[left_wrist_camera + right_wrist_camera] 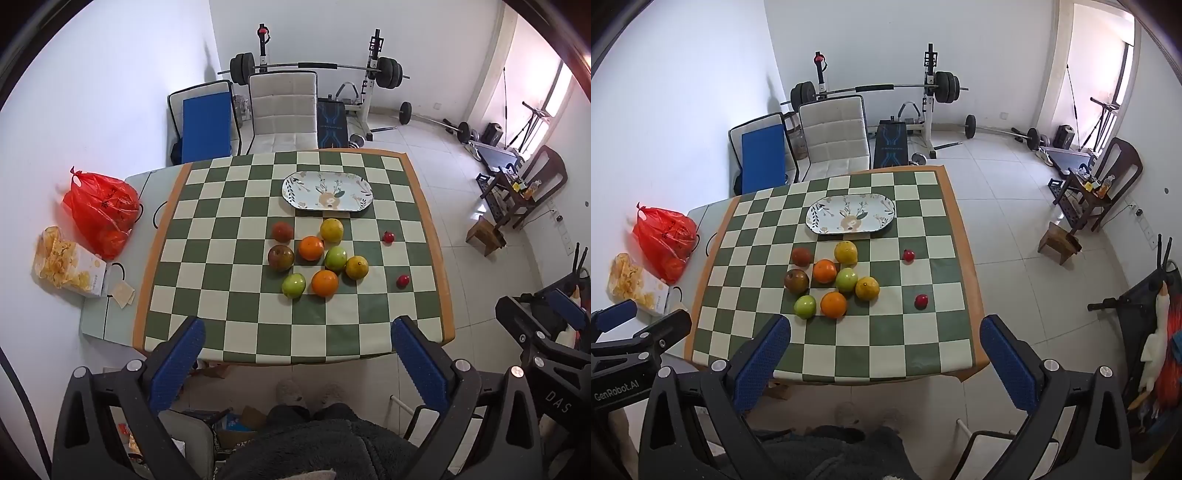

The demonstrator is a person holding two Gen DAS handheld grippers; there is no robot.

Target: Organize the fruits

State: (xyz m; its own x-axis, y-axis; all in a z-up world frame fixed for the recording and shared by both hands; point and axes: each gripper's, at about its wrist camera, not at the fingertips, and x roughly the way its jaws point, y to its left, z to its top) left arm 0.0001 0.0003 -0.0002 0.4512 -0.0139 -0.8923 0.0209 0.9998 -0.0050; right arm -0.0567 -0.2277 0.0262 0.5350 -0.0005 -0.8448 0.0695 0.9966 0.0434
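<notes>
Both grippers hang high above the near edge of the checkered table [229, 332], each with its jaws spread wide and holding nothing: the left gripper [295, 354] and the right gripper [884, 354]. The fruits lie ahead of the jaws, toward the far side, clustered at the table's middle: two oranges [311, 248], two green apples [293, 285], two yellow citrus [331, 229], a dark red apple [280, 257] and a reddish fruit [282, 232]. Two small red fruits [402, 281] sit apart on the right. Just beyond the cluster lies the oval plate [295, 192], long axis left to right, with nothing in it. The right gripper appears nearer the stray red fruits; neither is close yet.
</notes>
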